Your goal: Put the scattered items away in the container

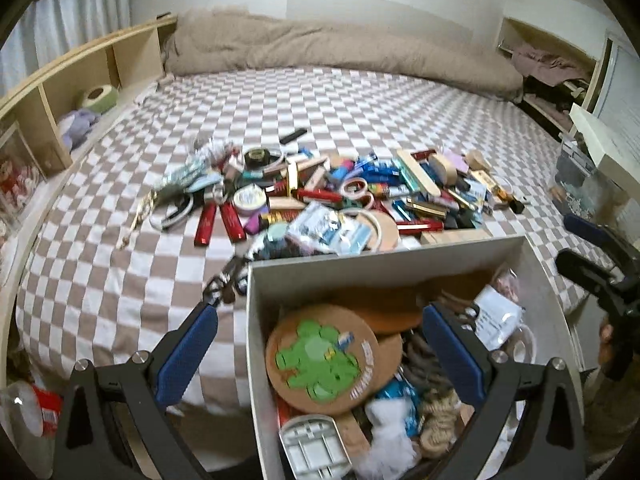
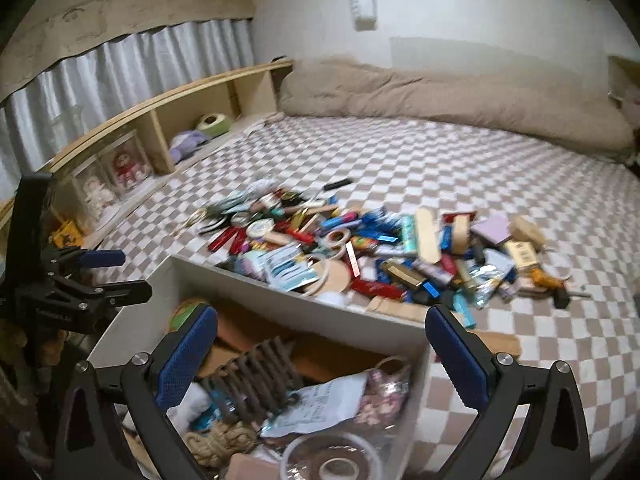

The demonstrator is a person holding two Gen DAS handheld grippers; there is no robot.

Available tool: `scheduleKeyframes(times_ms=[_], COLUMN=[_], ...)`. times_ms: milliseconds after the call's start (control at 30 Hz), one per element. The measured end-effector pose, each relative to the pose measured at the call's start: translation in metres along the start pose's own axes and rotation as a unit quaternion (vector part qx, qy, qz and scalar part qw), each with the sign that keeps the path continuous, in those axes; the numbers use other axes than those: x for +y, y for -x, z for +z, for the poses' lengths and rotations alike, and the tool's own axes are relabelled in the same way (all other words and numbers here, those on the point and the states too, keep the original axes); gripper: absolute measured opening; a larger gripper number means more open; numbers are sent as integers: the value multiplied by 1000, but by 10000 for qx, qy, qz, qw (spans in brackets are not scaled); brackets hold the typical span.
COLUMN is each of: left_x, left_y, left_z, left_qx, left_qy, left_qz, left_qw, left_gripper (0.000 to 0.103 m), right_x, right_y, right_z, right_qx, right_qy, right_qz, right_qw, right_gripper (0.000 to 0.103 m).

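A bed with a brown-and-white checked cover fills the room, a beige duvet bunched along its far edge by the wall and a low wooden shelf running down the left side under a pale curtain. In the middle of the cover lies a wide heap of scattered items: red tubes, tape rolls, blue packets, wooden sticks and small boxes, all touching or overlapping. The white container stands on the near edge of the bed, its far wall just beside the heap. It already holds a round cork coaster with a green turtle, coiled rope, a paper slip, white fluff and a tape roll.

The left gripper hangs over the container's left wall, jaws spread wide and empty, one finger outside over the cover and one inside over the contents. The right gripper hovers over the container's right half, jaws likewise spread with nothing between them, pointing toward the heap.
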State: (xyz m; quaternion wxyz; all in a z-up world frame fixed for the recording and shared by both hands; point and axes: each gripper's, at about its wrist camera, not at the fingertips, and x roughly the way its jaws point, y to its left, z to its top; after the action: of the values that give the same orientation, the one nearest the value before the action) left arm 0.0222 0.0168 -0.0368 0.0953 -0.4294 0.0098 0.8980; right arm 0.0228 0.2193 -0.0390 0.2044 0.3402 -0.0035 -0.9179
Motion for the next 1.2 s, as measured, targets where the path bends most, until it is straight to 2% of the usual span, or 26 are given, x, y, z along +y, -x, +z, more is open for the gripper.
scheduleKeyframes(times_ms=[133, 233, 367, 700, 900, 1033, 1200], left_x=[4, 4, 5, 19, 28, 42, 59], left_y=[5, 12, 18, 16, 17, 15, 7], left_z=[12, 22, 30, 53, 64, 69, 74], left_qx=[-289, -584, -842, -932, -1128, -1174, -1260], left_qy=[-86, -297, -482, -436, -567, -469, -285], left_qz=[-35, 55, 139, -31, 210, 160, 175], left_qw=[9995, 9978, 9952, 9947, 9918, 9919, 9915], left_gripper=[103, 103, 103, 103, 103, 103, 103], right_x=[-3, -4, -11, -16, -29, -39, -61], right_y=[7, 7, 9, 21, 18, 14, 15], right_z=[6, 11, 19, 49, 53, 55, 57], right_qx=[-221, -377, -560, -909, -962, -968, -1270], right_qy=[122, 368, 256, 364, 240, 246, 29], right_qz=[-203, -561, -545, -714, -778, -1000, -1226], right_qw=[9995, 9970, 9966, 9926, 9920, 9900, 9843], right_gripper=[103, 103, 103, 103, 103, 103, 103])
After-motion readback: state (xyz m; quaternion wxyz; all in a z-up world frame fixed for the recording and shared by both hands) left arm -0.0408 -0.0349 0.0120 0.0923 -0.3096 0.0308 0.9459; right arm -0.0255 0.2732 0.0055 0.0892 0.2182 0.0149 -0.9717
